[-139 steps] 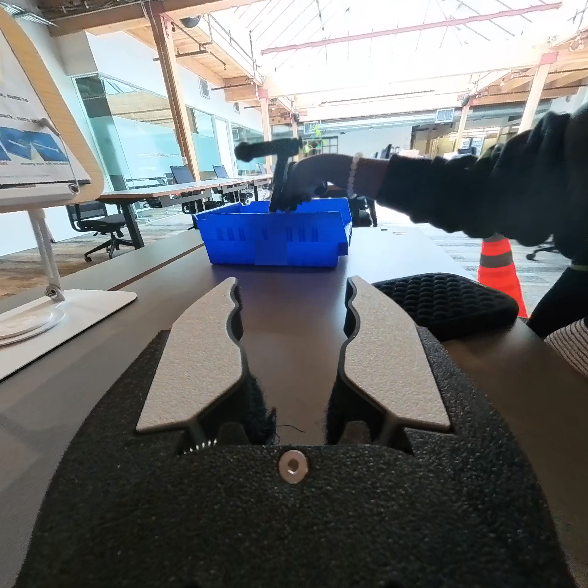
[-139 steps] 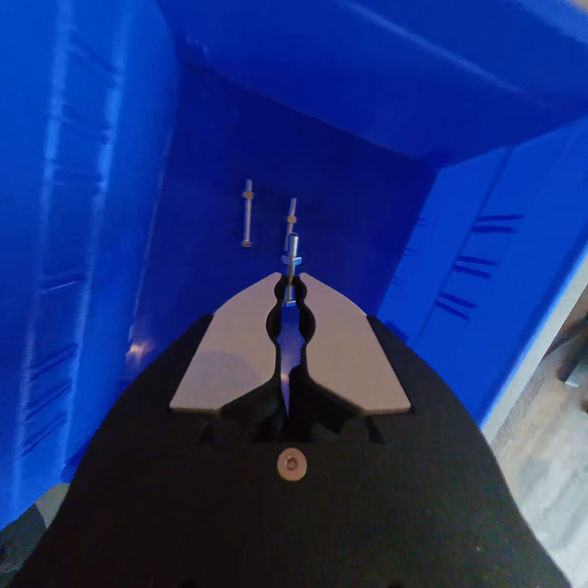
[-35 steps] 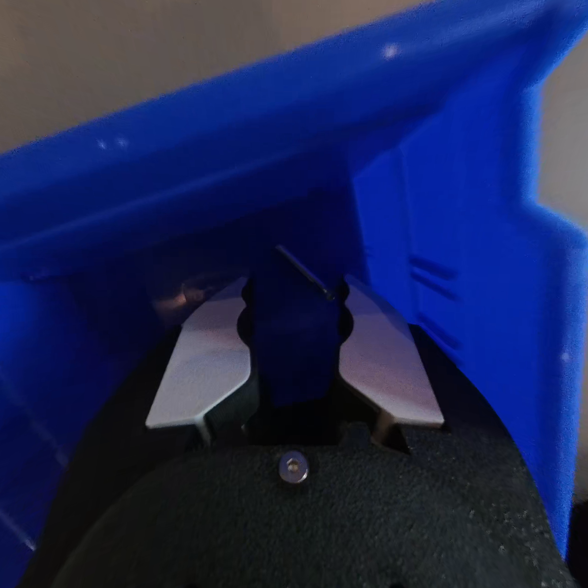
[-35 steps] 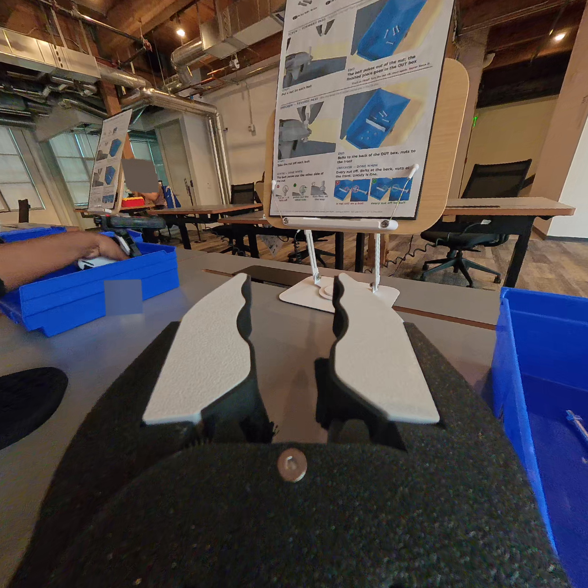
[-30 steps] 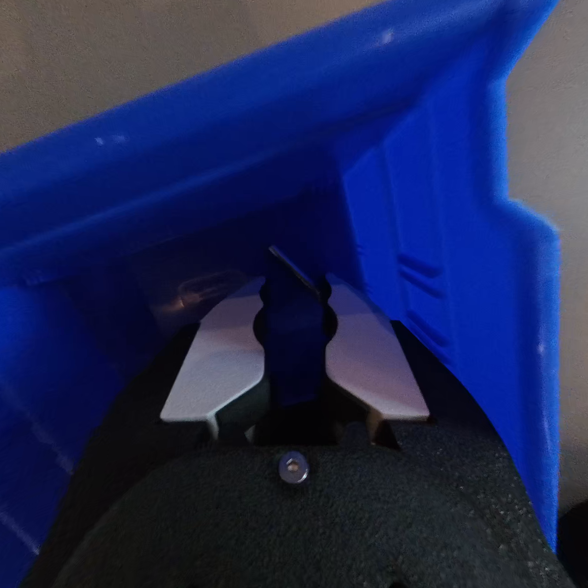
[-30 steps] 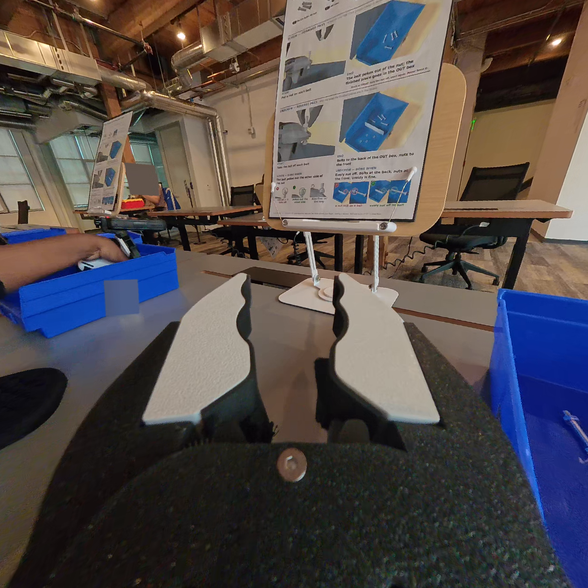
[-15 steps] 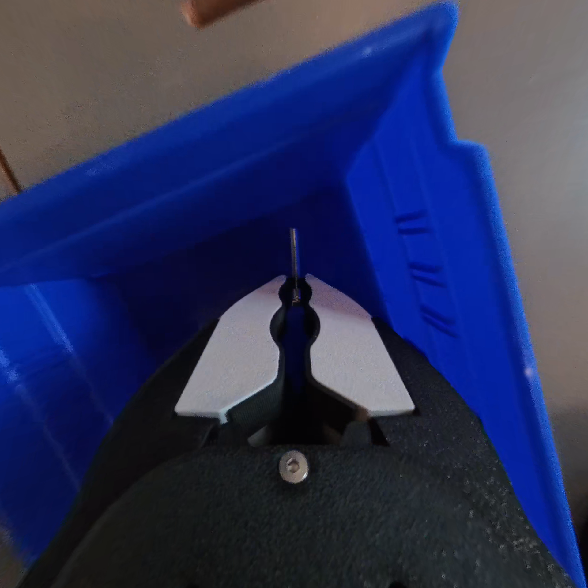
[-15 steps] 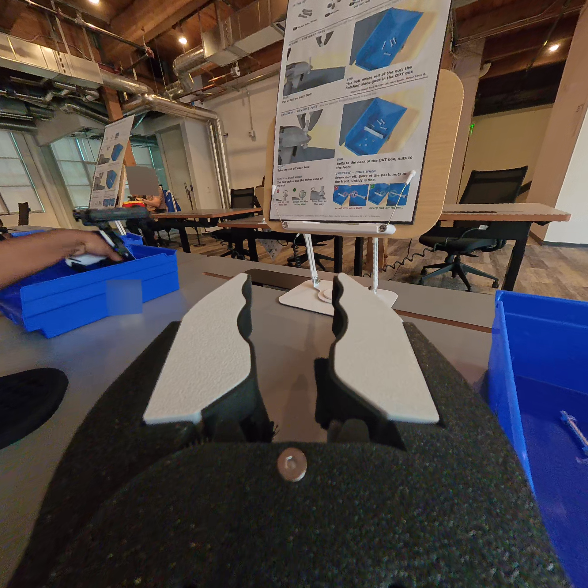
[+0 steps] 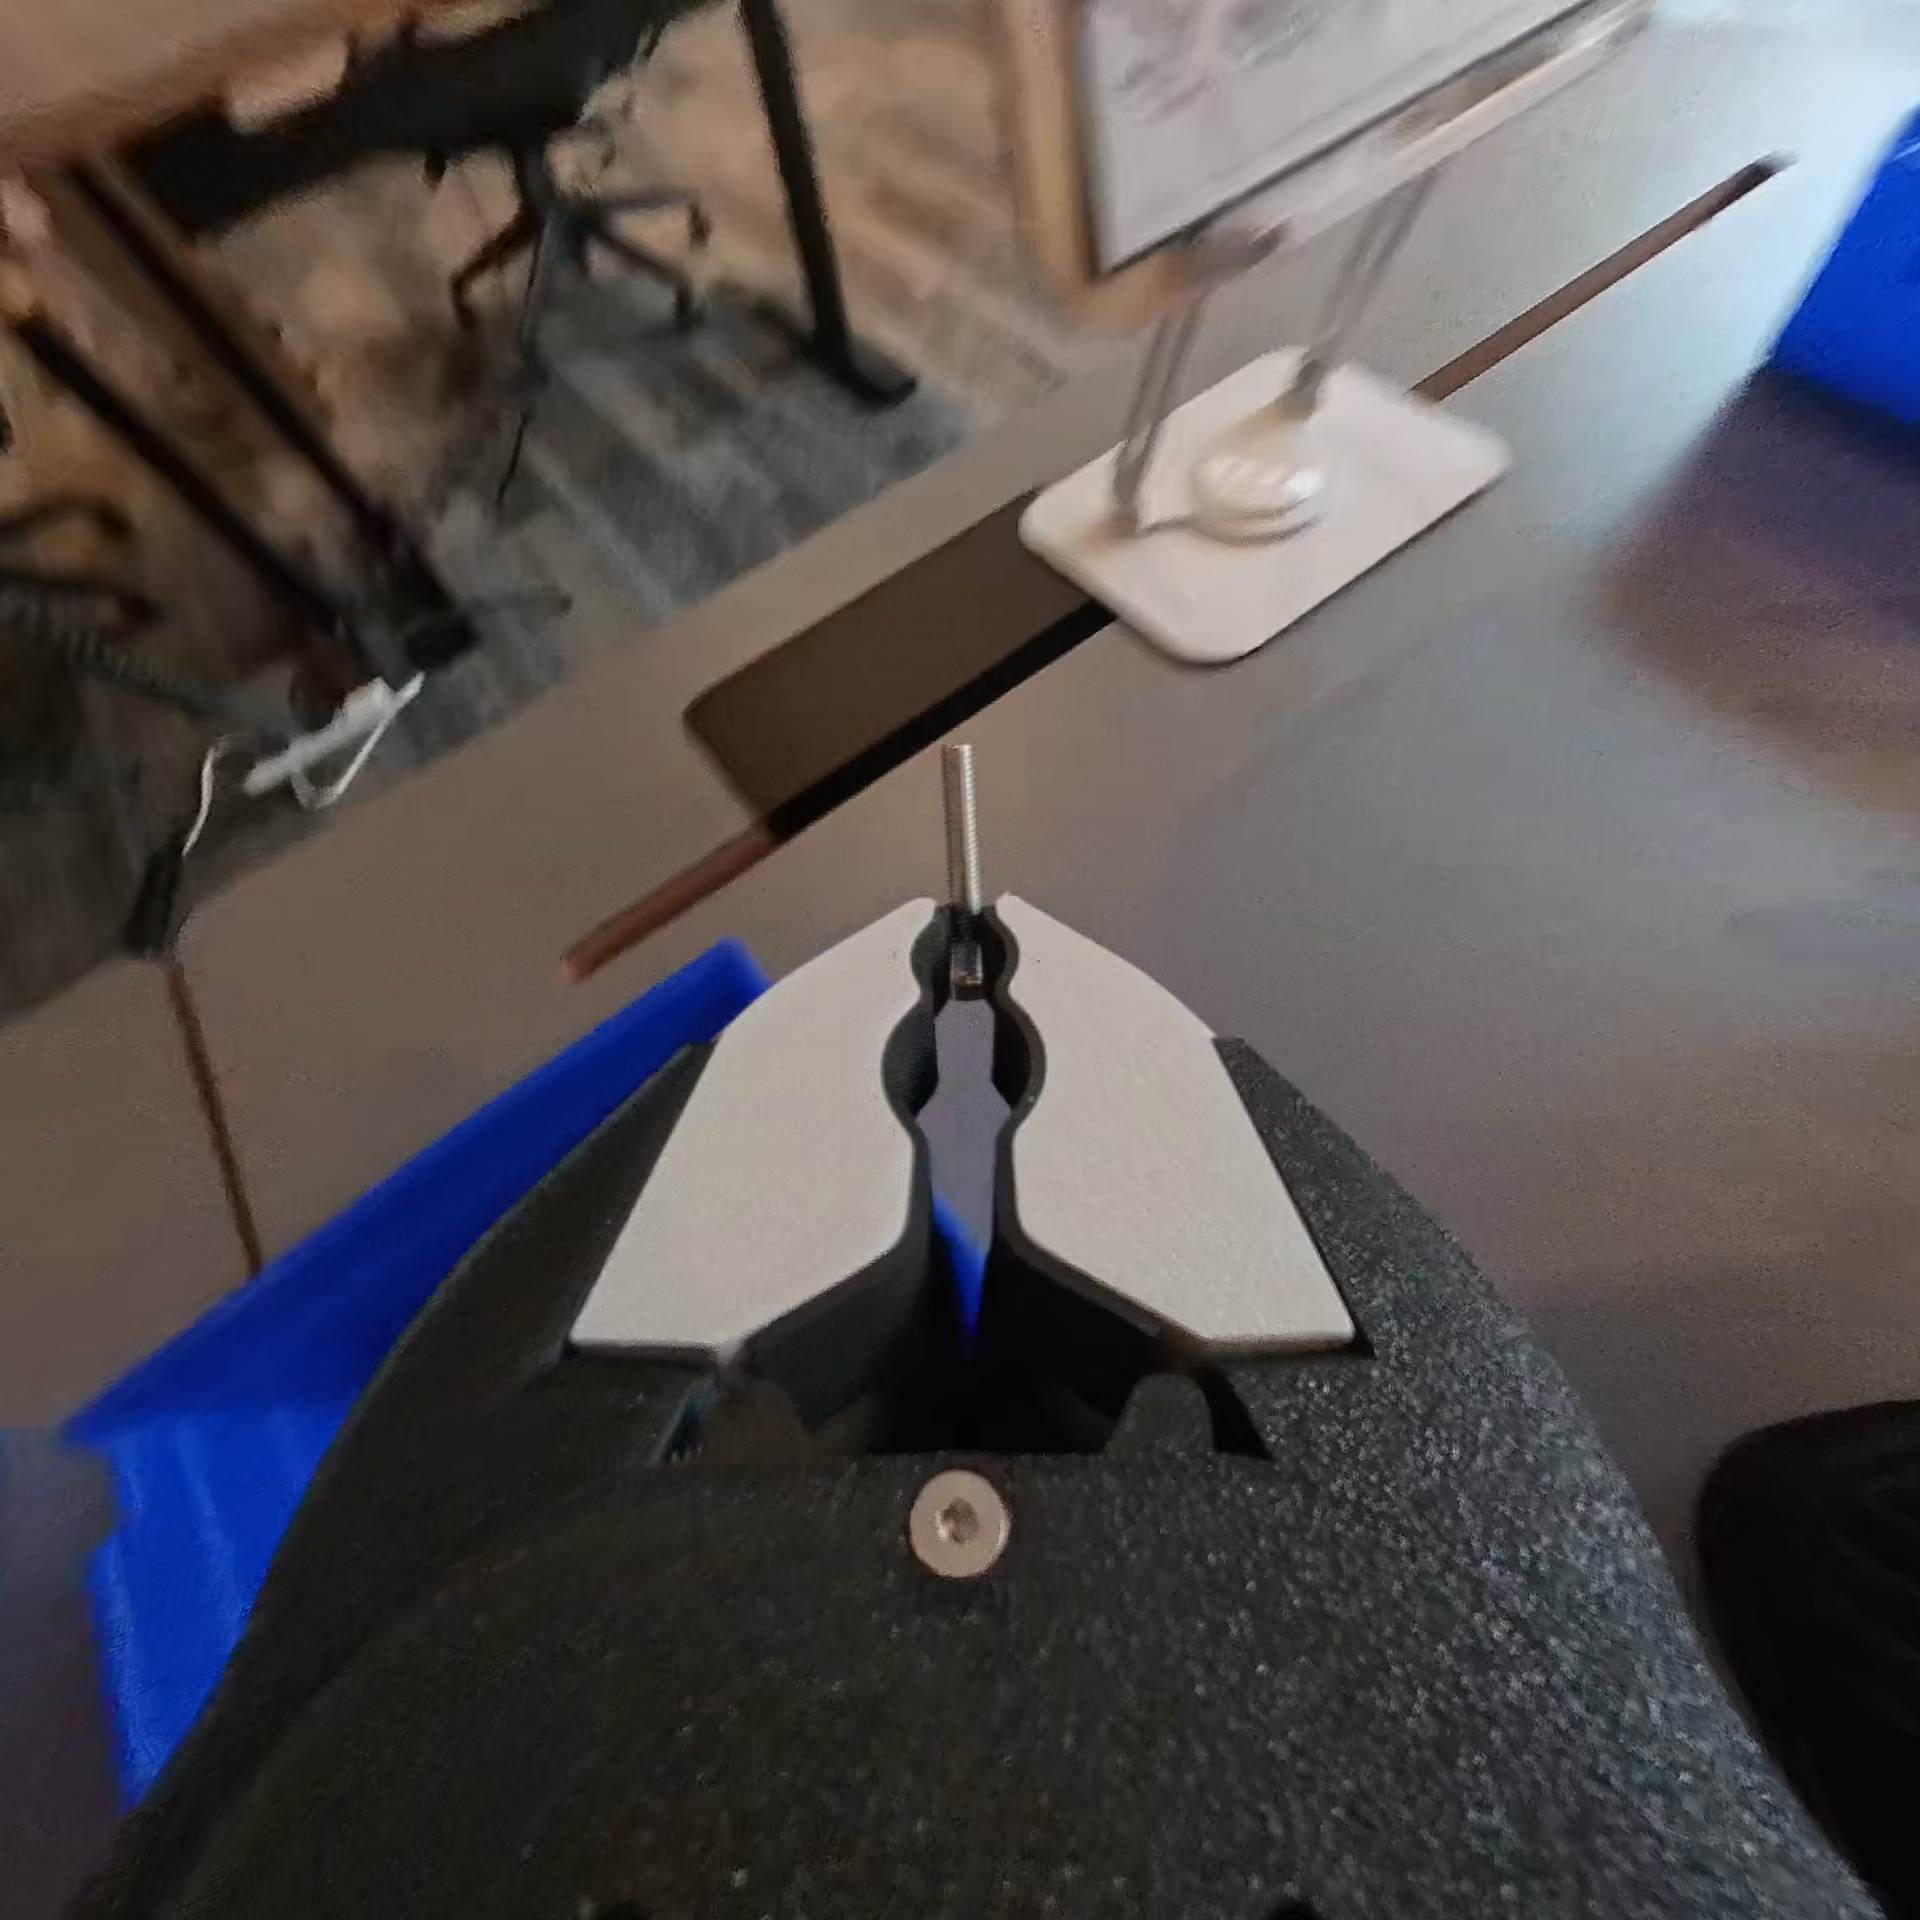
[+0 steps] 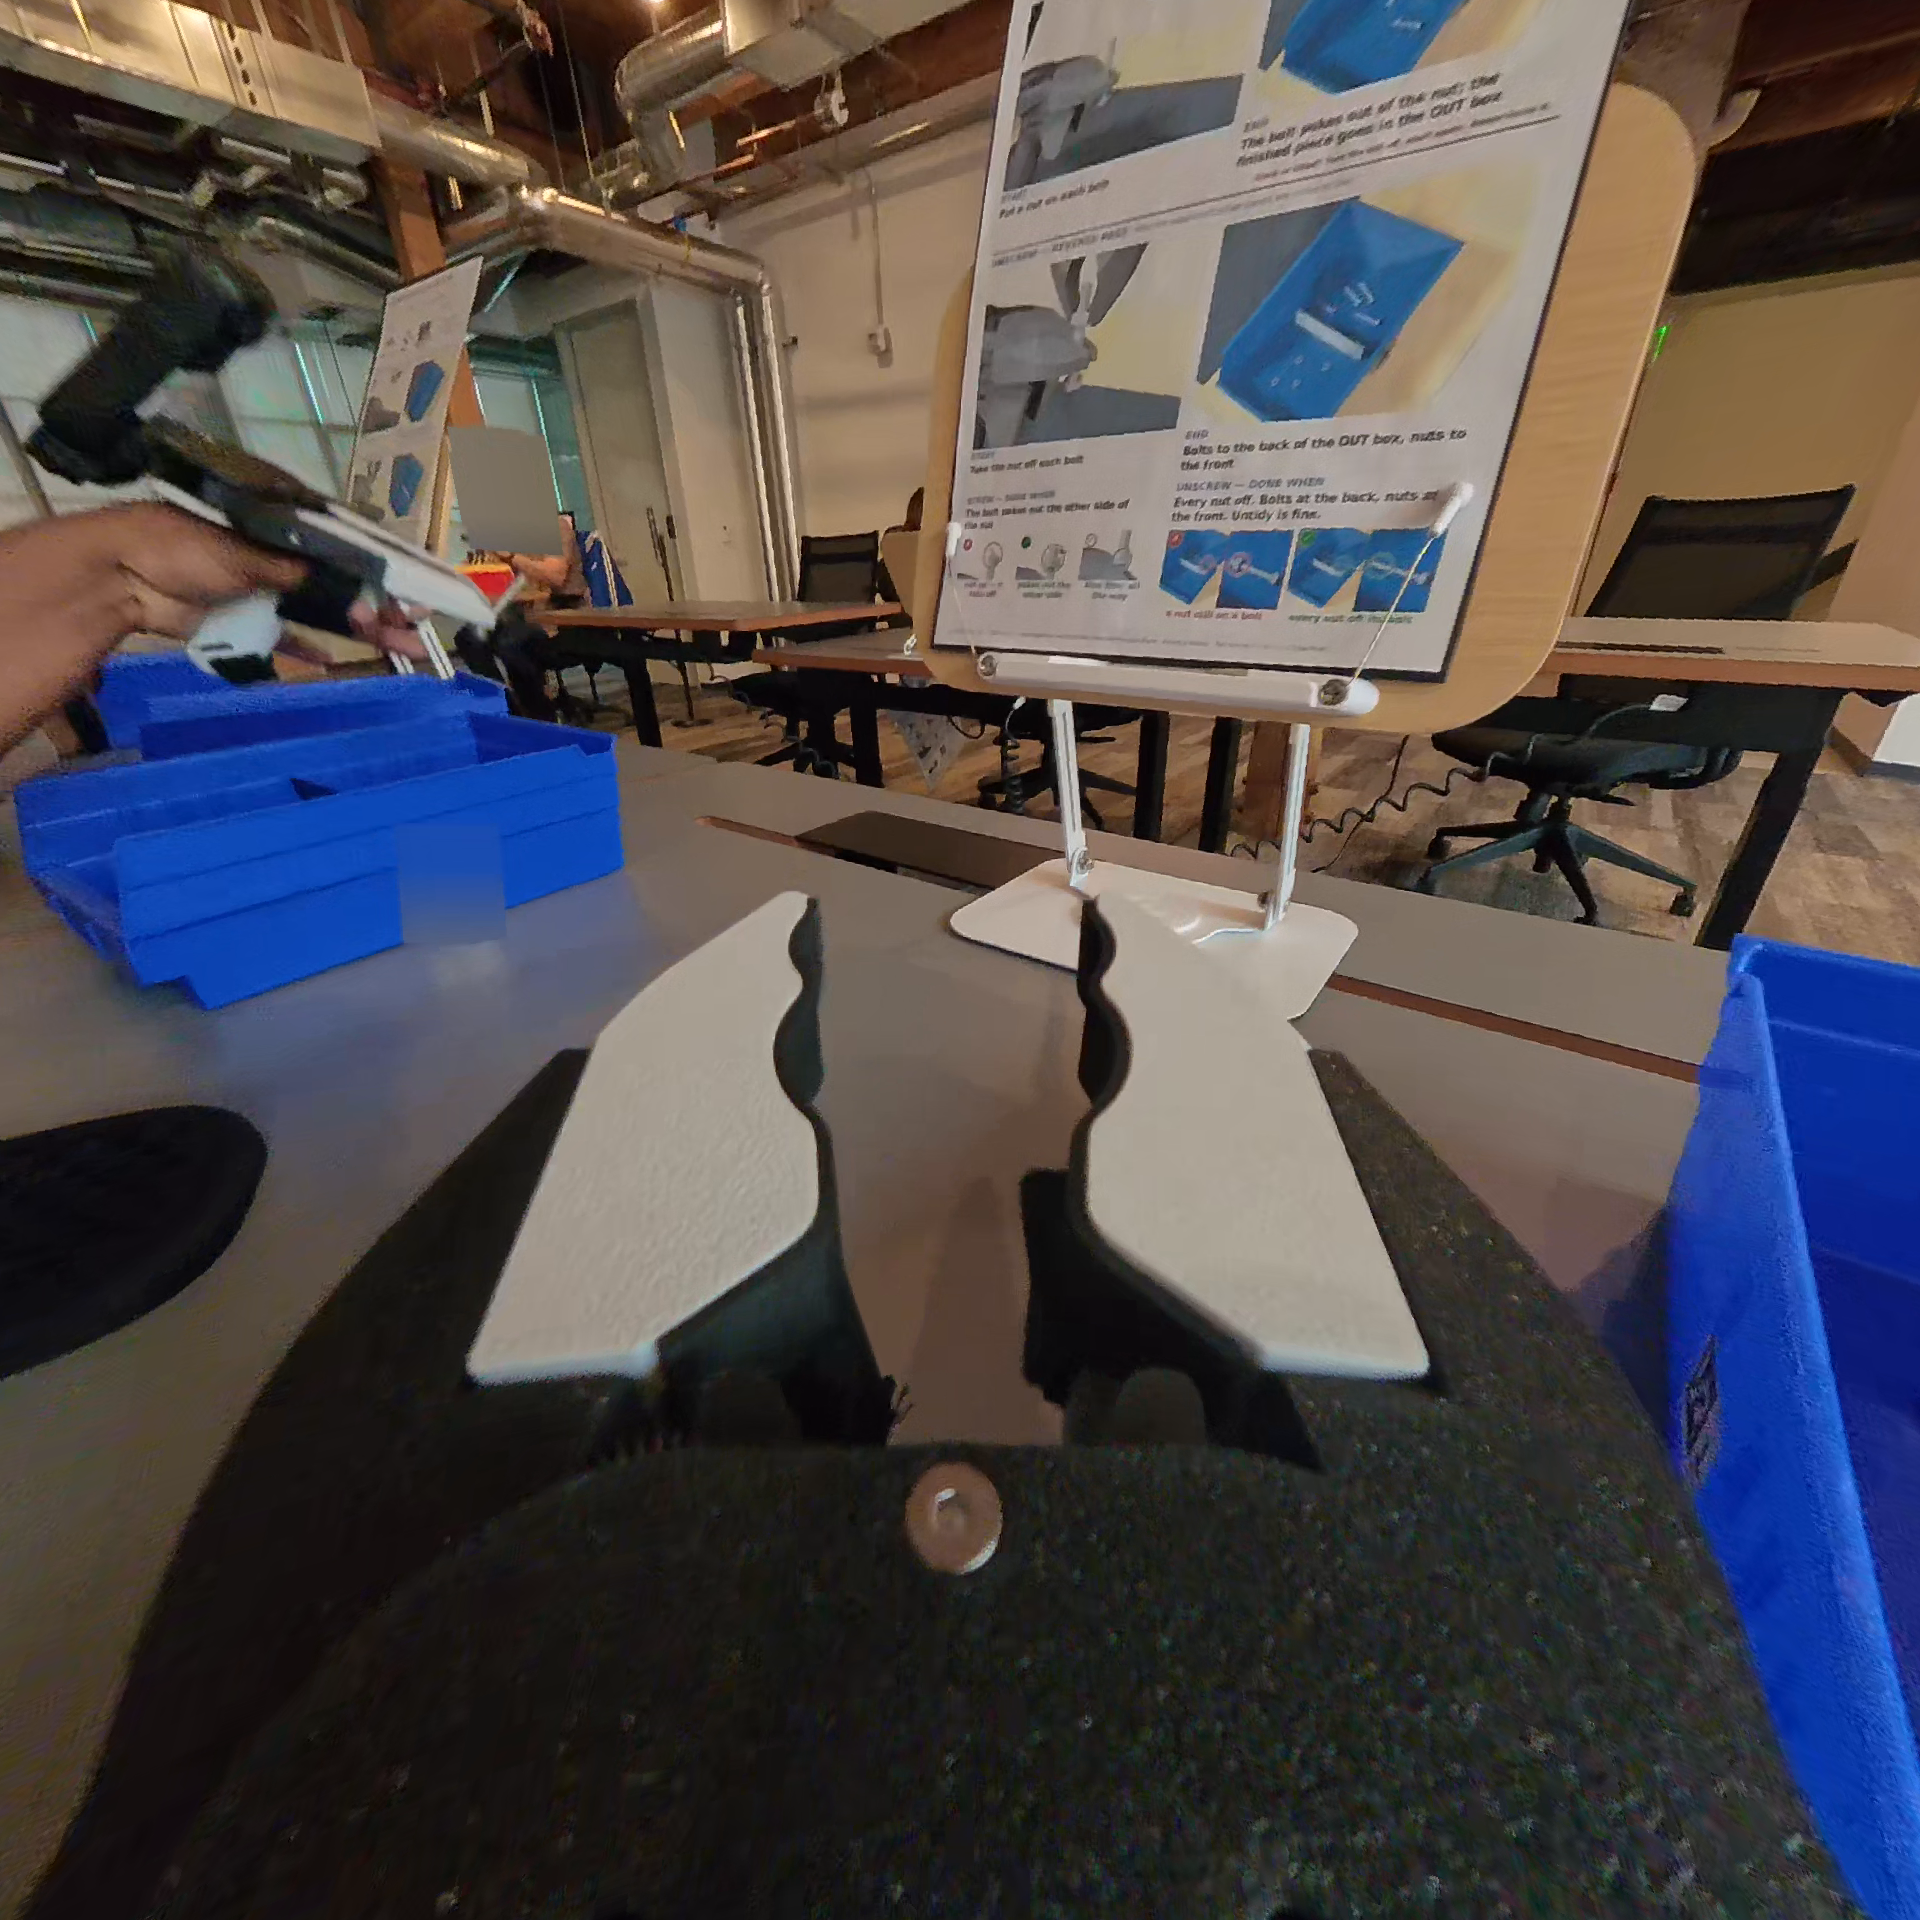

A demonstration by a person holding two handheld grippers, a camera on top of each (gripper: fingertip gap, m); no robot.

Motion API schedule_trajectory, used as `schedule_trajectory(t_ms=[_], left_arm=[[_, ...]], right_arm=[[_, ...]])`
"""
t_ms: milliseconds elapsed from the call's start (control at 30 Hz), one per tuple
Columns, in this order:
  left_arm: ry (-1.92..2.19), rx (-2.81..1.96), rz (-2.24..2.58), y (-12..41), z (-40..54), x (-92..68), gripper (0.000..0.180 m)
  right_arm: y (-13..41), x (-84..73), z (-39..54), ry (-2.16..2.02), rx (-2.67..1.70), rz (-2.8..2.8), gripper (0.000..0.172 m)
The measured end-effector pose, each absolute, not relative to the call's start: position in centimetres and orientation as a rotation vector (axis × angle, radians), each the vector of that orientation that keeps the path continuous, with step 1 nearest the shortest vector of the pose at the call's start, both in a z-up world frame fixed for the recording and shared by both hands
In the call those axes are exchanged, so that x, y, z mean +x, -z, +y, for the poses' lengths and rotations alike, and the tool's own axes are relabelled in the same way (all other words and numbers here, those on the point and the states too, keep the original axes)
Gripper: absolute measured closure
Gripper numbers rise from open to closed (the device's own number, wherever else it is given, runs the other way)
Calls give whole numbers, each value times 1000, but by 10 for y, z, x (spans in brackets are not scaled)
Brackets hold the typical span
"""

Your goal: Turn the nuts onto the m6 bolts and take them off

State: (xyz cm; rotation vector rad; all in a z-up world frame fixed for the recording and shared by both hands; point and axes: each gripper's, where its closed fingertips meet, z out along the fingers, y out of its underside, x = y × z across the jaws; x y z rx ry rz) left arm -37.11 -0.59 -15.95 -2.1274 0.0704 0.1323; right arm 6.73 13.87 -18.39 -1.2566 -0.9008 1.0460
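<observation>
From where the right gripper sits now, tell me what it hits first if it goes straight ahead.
The open, empty right gripper points along the grey table at the white base of the instruction-sheet stand. That base looks like the first thing in line, though depth is hard to judge.

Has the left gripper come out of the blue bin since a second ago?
Yes. The left gripper, shut on a bolt, has risen out of the blue bin, whose rim now sits below and left of its fingers, with the grey table ahead.
</observation>
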Motion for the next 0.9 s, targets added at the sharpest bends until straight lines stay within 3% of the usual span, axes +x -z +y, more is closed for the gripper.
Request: schedule_trajectory(t_ms=[267, 567, 900], left_arm=[[221, -1719, 445, 111, 11, -197, 176], [522, -1577, 631, 146, 0, -60, 176], [596, -1570, 655, 169, -4, -29, 176]], right_arm=[[186, 46, 115, -1077, -1240, -1040, 126], [172, 3, 51, -1224, -1158, -1299, 125], [160, -32, 11, -1498, -1139, -1389, 134]])
